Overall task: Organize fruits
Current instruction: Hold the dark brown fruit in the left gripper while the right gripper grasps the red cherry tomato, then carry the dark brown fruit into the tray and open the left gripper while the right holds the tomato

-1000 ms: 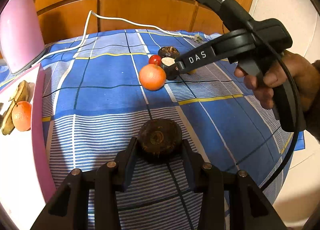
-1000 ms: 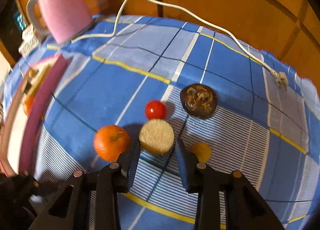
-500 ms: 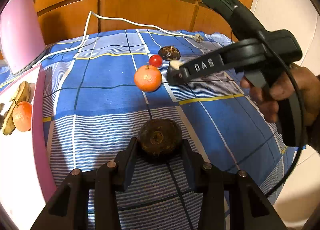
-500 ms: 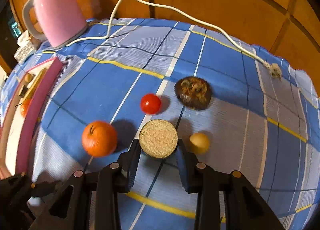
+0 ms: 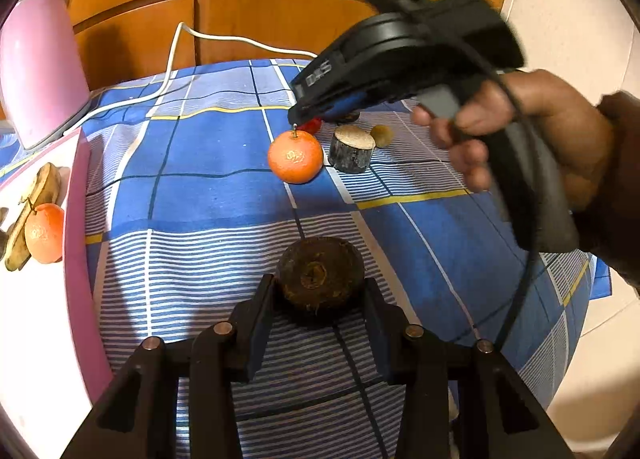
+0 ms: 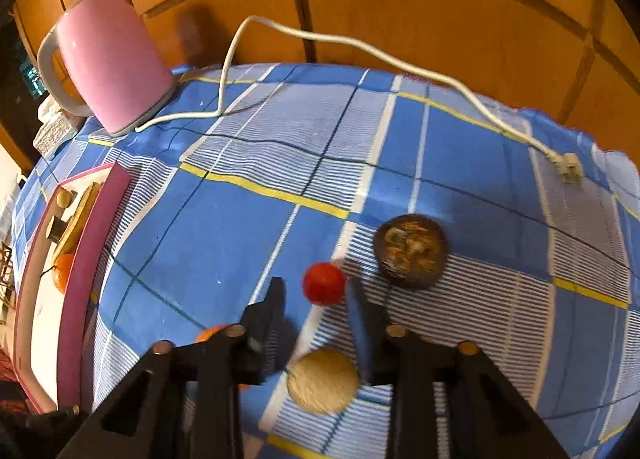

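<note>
My left gripper (image 5: 318, 301) is shut on a dark brown round fruit (image 5: 320, 279) that rests on the blue checked cloth (image 5: 208, 187). My right gripper (image 6: 316, 299), held by a hand (image 5: 532, 127), hangs over the group of fruits farther back. Its jaws are closing around a small red fruit (image 6: 324, 283), and a gap still shows on the left side. A tan-topped round piece (image 6: 322, 381) lies under that gripper. An orange (image 5: 295, 156) sits to the left of the piece. A second dark brown fruit (image 6: 412, 251) lies to the right of the red one.
A white tray with a pink rim (image 5: 76, 219) at the left holds another orange (image 5: 44, 233) and brownish banana pieces (image 5: 36, 195). A pink kettle (image 6: 108, 59) stands at the back left, its white cord and plug (image 6: 568, 167) trailing across the cloth. A small yellowish fruit (image 5: 382, 136) lies near the tan-topped piece.
My right gripper moved off the tan-topped piece, farther back to the red fruit, and its jaws have narrowed. The left gripper and its brown fruit stayed put.
</note>
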Motion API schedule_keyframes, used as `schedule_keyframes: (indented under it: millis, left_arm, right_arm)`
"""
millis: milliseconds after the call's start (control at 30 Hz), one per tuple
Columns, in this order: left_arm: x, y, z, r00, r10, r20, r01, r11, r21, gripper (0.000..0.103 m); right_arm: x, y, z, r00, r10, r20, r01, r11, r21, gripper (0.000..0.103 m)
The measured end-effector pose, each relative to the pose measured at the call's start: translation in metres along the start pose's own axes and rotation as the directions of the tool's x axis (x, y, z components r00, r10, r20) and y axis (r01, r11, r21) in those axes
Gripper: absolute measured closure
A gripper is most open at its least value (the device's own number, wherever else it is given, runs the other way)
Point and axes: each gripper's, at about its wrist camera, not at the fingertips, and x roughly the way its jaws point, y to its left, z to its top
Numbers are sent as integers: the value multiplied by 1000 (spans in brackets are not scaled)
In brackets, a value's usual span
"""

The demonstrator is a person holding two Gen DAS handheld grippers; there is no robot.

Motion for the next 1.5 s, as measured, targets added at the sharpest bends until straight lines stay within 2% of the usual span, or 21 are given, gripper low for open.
schedule_keyframes:
  millis: [133,333,467,533,667,767,900,1033,1133,1200,1300,1367,1433,1500]
  left_arm:
    - [-1,0,1,1000,-6,-5,6,1000,7,61]
    - [-13,6,12,999,-40,-4,39,999,-36,61]
    - [-43,14,24,997,-49,66,54,996,-73,61]
    - [-61,28,30,994,-58,96,70,989,-128,61]
    - [-97,65,30,988,5,152,30,974,-223,61]
    - [-119,107,22,983,92,160,-35,944,-327,61]
    - [-132,164,0,973,207,99,-137,871,-471,61]
    - [-131,210,-17,972,230,44,-162,795,-585,61]
    - [-124,234,-17,970,244,11,-184,758,-626,61]
    - [-122,239,-12,967,254,10,-193,758,-623,61]
    - [-116,245,-5,957,291,2,-228,756,-613,42]
    - [-120,245,-4,949,316,14,-242,753,-611,42]
    - [-127,243,-7,927,374,7,-294,739,-606,42]
    - [-135,235,-14,917,398,21,-308,741,-597,42]
  right_arm:
    - [14,7,4,999,-48,-12,48,999,-22,78]
    - [0,14,2,998,-59,18,60,997,-50,79]
    - [-37,19,-7,996,-25,86,29,998,-50,79]
    - [-53,25,-14,994,-12,113,19,998,-57,79]
    - [-79,36,-30,988,17,154,-6,998,-66,79]
    - [-89,47,-41,985,44,169,-32,997,-73,79]
    - [-94,71,-52,982,109,157,-92,989,-112,79]
    - [-92,103,-59,975,179,134,-156,974,-167,79]
    - [-85,125,-63,972,210,103,-186,960,-208,79]
    - [-82,141,-65,969,234,83,-209,948,-239,79]
    - [-78,163,-67,963,262,57,-236,929,-285,79]
    - [-76,176,-67,959,280,42,-254,916,-311,79]
    - [-72,188,-67,955,294,24,-270,904,-332,79]
    - [-70,197,-68,952,306,11,-284,895,-344,79]
